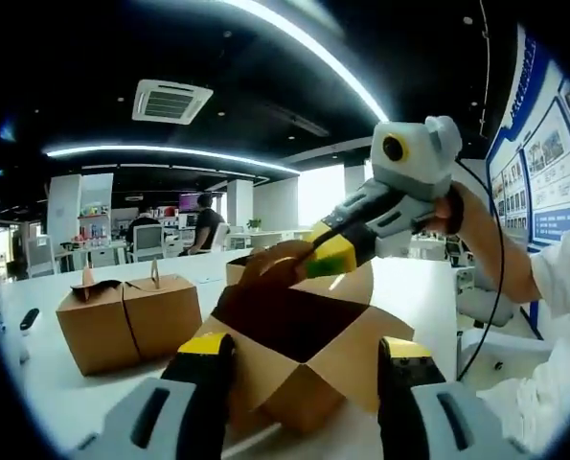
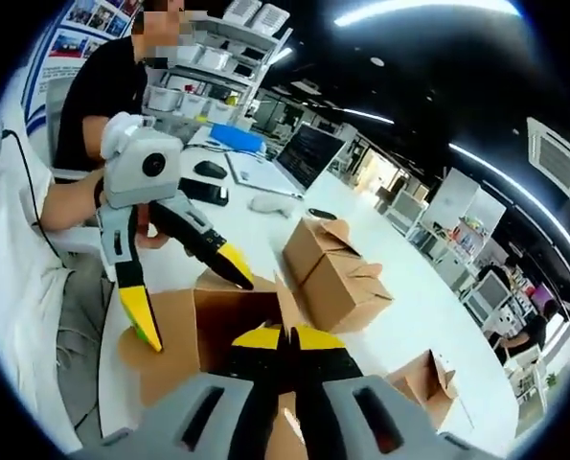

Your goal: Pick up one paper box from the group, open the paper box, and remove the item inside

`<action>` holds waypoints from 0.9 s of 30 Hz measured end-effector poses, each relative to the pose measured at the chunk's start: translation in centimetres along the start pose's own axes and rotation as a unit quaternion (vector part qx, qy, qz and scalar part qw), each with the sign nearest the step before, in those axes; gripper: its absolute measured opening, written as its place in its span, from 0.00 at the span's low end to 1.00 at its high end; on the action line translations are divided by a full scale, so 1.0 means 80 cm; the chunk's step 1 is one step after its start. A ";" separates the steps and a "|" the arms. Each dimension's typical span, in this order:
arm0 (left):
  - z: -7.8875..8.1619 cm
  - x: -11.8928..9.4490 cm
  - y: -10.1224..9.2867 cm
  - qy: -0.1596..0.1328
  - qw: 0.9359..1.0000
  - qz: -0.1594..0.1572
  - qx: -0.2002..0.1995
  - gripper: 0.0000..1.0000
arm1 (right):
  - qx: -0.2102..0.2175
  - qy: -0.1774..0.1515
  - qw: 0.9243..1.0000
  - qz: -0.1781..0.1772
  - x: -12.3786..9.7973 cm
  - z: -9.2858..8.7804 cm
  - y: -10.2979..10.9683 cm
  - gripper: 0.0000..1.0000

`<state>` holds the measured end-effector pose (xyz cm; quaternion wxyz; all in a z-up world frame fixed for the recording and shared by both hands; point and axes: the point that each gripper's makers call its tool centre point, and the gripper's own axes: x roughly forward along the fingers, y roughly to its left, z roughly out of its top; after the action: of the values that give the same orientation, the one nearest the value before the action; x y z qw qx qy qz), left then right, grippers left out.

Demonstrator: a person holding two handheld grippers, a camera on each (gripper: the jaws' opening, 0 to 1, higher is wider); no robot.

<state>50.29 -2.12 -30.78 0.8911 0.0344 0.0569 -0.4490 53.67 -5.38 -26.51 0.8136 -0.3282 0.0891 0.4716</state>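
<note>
Left gripper view: left gripper (image 1: 304, 359), grey w/ yellow-tipped black jaws, spread wide, either side of an open brown cardboard paper box (image 1: 299, 359) on the white table (image 1: 64, 383). Flaps folded outward, dark inside; contents can't be made out. Right gripper (image 1: 328, 254) enters from the right, held by a hand (image 1: 449, 213), jaws pressed together on one upper flap (image 1: 270, 264) of that box. Two closed brown paper boxes (image 1: 126, 321) w/ tab tops sit just beside, left of the open one.

Right gripper view: right gripper's jaws meet at the flap edge (image 2: 286, 316); left gripper (image 2: 193, 302) spread over the open box. Closed boxes (image 2: 337, 268) behind; another brown box (image 2: 428, 383) near the lower right. Laptop (image 2: 304, 153), mouse (image 2: 265, 203) further back on the table.
</note>
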 end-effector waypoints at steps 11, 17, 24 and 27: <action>-0.001 0.000 0.000 -0.001 1.000 -0.001 0.006 0.62 | -0.003 0.006 1.000 -0.012 0.002 0.011 -0.021 0.04; -0.001 0.000 0.001 -0.002 1.000 -0.002 0.007 0.62 | 0.047 -0.008 0.999 0.002 0.006 0.014 -0.035 0.05; -0.001 0.001 0.001 0.000 1.000 0.000 0.010 0.61 | 0.114 -0.031 0.993 0.021 0.009 0.010 -0.051 0.05; -0.001 0.002 0.001 0.000 1.000 0.000 0.010 0.61 | 0.141 -0.041 0.989 0.031 0.012 0.011 -0.055 0.05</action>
<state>50.42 -2.17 -30.87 0.8905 0.0432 0.0519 -0.4499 57.66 -5.70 -24.30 0.8396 -0.1880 0.1314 0.4924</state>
